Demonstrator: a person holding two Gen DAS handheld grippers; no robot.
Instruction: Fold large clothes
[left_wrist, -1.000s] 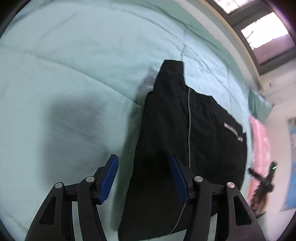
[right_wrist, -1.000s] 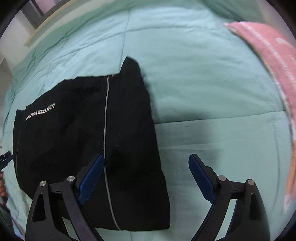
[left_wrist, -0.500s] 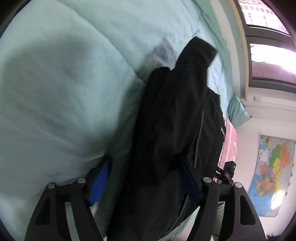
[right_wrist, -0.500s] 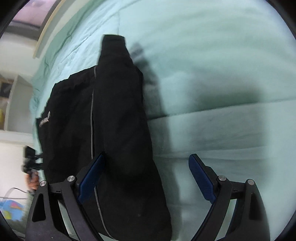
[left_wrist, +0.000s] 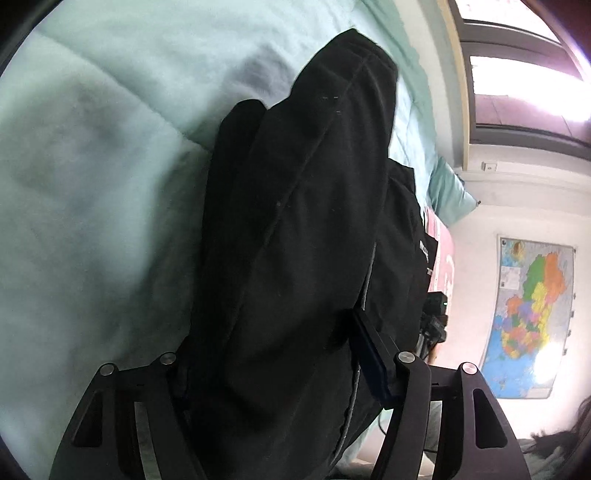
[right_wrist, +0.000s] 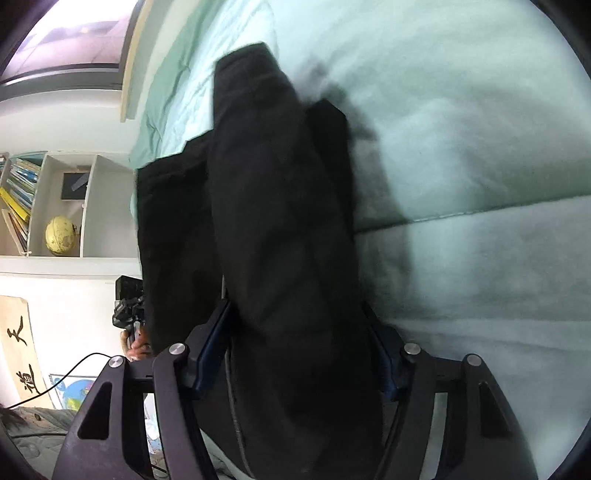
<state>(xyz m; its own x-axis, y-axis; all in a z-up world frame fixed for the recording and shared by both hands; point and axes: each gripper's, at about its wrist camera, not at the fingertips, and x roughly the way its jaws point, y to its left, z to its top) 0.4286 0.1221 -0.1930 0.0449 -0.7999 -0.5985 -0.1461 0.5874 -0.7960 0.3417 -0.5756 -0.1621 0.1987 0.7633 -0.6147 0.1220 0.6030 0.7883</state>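
Note:
A black garment (left_wrist: 303, 229) with a thin grey stripe lies on a pale green quilt (left_wrist: 92, 184). In the left wrist view its near edge is bunched between the blue-padded fingers of my left gripper (left_wrist: 273, 362), which is shut on it. In the right wrist view the same black garment (right_wrist: 280, 229) fills the gap of my right gripper (right_wrist: 299, 350), whose jaws are closed in on the thick fold. The fabric rises toward both cameras and hides the pads' inner faces.
A window (left_wrist: 524, 70) and a wall map (left_wrist: 532, 317) lie beyond the bed in the left wrist view. A pink cloth (left_wrist: 441, 258) lies behind the garment. A white shelf with a yellow globe (right_wrist: 61, 236) and books stands left in the right wrist view.
Both grippers dropped down to the garment's near edge and closed from wide open onto the fabric. The fold now stands bunched up in front of both cameras.

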